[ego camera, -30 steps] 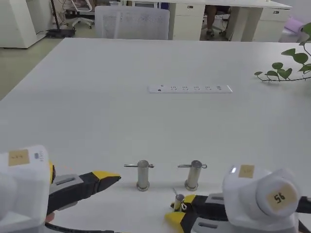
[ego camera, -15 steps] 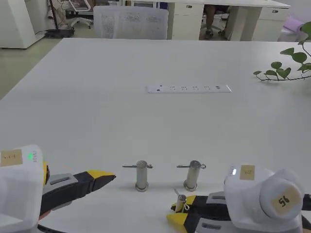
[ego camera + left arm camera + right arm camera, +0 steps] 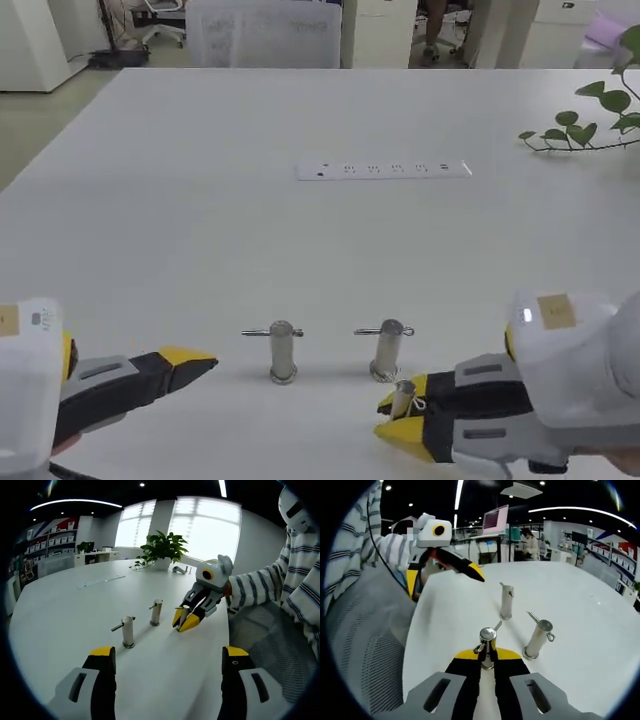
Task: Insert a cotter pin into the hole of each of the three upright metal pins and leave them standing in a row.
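Your right gripper (image 3: pixel 390 417), clamped on the third pin (image 3: pixel 487 645), has carried it right past the second pin (image 3: pixel 385 352) — cotter seemingly in. The left gripper (image 3: pixel 169 652) is spread and empty.

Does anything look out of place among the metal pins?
Only the third pin: clamped in the right gripper, it sits in front of the left pin and the right pin, out of their row. Both stand upright.
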`<state>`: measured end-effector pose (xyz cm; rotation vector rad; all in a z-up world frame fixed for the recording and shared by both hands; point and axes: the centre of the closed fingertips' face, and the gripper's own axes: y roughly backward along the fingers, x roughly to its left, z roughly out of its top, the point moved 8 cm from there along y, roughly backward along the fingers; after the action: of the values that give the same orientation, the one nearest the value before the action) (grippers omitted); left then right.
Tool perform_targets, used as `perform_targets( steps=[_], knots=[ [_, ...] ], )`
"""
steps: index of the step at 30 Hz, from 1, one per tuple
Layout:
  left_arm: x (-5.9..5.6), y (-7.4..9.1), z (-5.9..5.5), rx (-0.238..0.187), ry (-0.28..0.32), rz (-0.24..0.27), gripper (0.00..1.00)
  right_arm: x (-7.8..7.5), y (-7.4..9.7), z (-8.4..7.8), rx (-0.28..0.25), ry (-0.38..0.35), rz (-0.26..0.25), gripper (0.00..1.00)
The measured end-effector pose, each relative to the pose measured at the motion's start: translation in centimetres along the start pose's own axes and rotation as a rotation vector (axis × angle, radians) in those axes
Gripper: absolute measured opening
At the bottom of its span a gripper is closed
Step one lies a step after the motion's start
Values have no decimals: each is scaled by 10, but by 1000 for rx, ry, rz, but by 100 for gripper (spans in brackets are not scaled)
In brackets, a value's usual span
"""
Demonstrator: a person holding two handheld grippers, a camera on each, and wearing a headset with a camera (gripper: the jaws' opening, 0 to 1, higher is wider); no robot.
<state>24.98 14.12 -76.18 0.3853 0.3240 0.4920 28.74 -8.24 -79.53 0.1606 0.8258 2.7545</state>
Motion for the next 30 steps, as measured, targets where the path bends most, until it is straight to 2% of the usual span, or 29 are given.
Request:
perform_targets(
  steps=[10, 15, 20, 24, 30],
  knots=[
    [-7, 5, 8, -7, 22, 30, 89, -27, 25, -12, 35, 74, 73, 9],
    [-9, 7, 8, 8, 26, 58, 89, -39, 36, -16, 45, 114, 104, 9],
    [-13, 10, 10, 11, 43, 86, 89, -52, 43, -22, 81, 147, 130, 9],
    [-17, 12, 13, 2, 68, 94, 89, -61, 47, -24, 98, 175, 178, 9],
    [-19, 14, 13, 16, 75, 140, 88, -74, 52, -21, 98, 219, 236, 9]
  ],
)
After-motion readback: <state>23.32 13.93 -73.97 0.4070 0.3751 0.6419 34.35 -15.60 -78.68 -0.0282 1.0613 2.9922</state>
